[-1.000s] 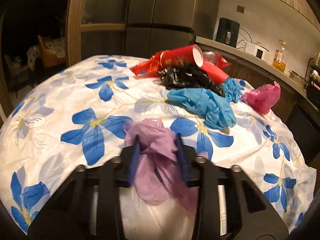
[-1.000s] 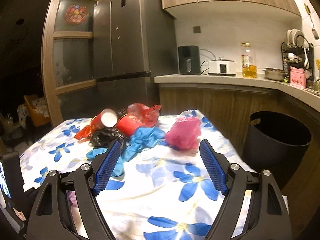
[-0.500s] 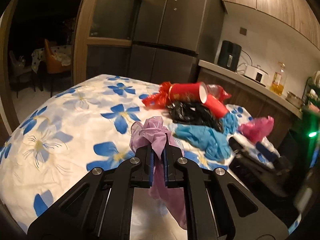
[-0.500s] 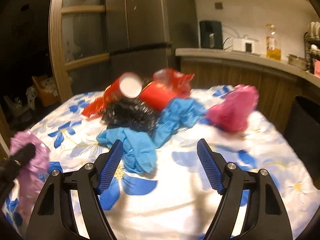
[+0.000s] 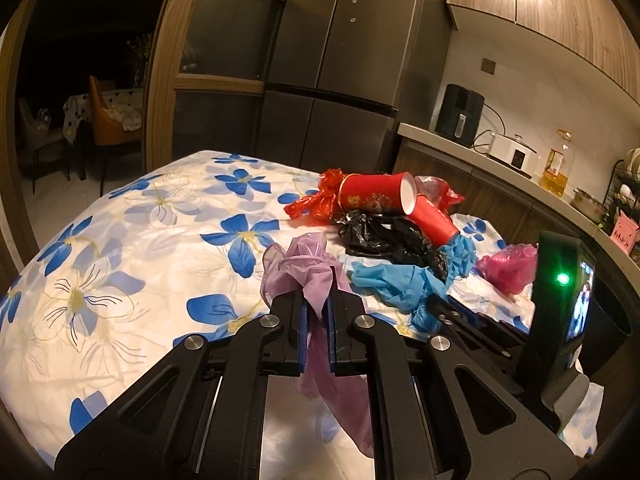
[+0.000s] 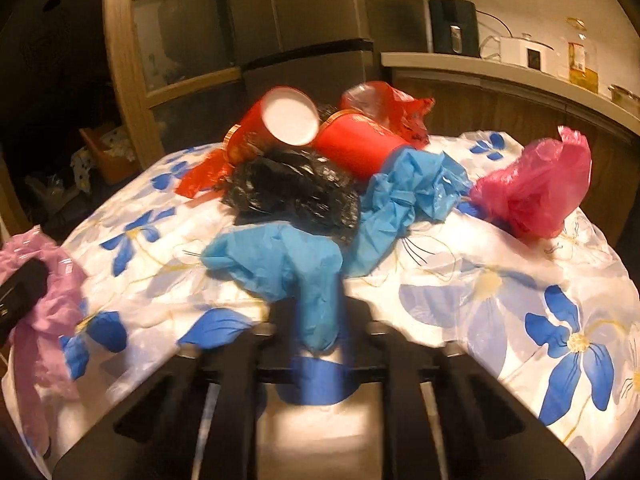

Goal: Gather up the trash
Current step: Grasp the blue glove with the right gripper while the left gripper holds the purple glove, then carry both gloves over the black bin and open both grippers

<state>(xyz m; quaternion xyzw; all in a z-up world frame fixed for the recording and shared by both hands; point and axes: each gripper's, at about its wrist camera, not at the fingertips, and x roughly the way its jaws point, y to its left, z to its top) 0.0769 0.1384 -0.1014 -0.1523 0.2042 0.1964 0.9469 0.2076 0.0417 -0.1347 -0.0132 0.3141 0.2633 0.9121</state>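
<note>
My left gripper (image 5: 316, 300) is shut on a crumpled purple plastic bag (image 5: 298, 264), which hangs lifted off the flowered tablecloth (image 5: 120, 272). In the right wrist view that bag (image 6: 52, 304) shows at the far left. My right gripper (image 6: 318, 312) is blurred, its jaws closing tight on the near end of a blue plastic bag (image 6: 280, 256) that lies on the cloth. Behind it lie a black bag (image 6: 296, 192), two red paper cups (image 6: 288, 120) on their sides, a second blue bag (image 6: 412, 188) and a pink bag (image 6: 536, 192).
A red wrapper (image 5: 316, 200) lies beside the cups. A dark bin (image 5: 612, 312) stands past the table's right edge. A fridge (image 5: 340, 60) and a kitchen counter (image 5: 520, 172) with appliances stand behind the table.
The left gripper shut on the purple bag and lifted it. The right gripper moved forward and down to the blue bag, and its jaws went from wide open to shut on it.
</note>
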